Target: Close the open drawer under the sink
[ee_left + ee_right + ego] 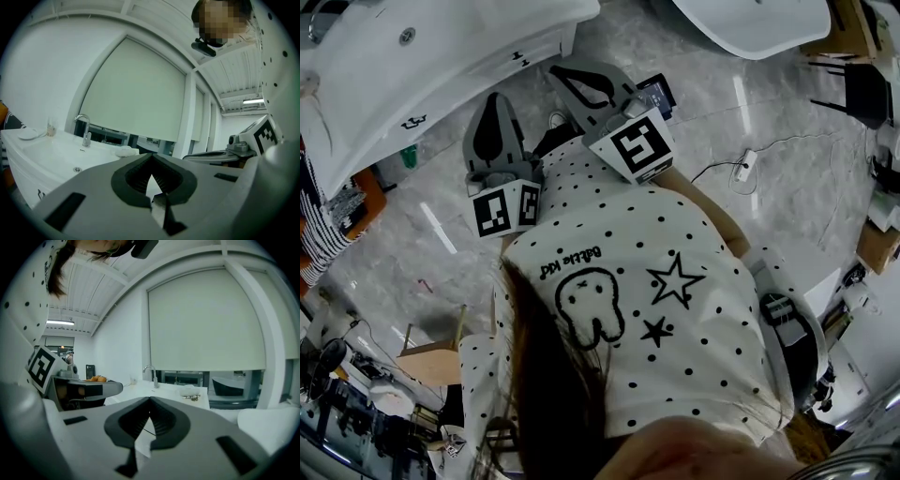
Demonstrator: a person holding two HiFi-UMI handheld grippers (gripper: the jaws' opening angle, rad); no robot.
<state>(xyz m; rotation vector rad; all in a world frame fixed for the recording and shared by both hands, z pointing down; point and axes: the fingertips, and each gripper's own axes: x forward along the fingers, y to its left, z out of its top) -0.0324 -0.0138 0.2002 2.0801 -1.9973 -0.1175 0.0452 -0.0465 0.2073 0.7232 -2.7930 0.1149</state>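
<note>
- The left grey two-jaw gripper (494, 99), left of centre in the head view, has its jaws pressed together on nothing. In its own view the dark ribbed pads (137, 176) meet at the tips with no object between them.
- The right grey two-jaw gripper (562, 72), just right of it and nearer the top of the frame, is likewise closed and empty.
- Both point toward the white sink cabinet with its basin (478, 42) in the upper left of the head view. Neither touches it, and grey marble-look floor (441, 164) shows between them and the cabinet.
- The white drawer front with a small dark handle (414, 123) lies along the cabinet's near face, in the upper left. From this steep angle I cannot tell how far it stands out.
- The step in hand looks like the approach, with no contact made yet.
- Next, I judge that one closed gripper should go down to the drawer front, probably the left as the nearer. Its tips should sit flat on the panel beside the handle and push level into the cabinet until the front is flush.
- A skewed push could jam the drawer.
</note>
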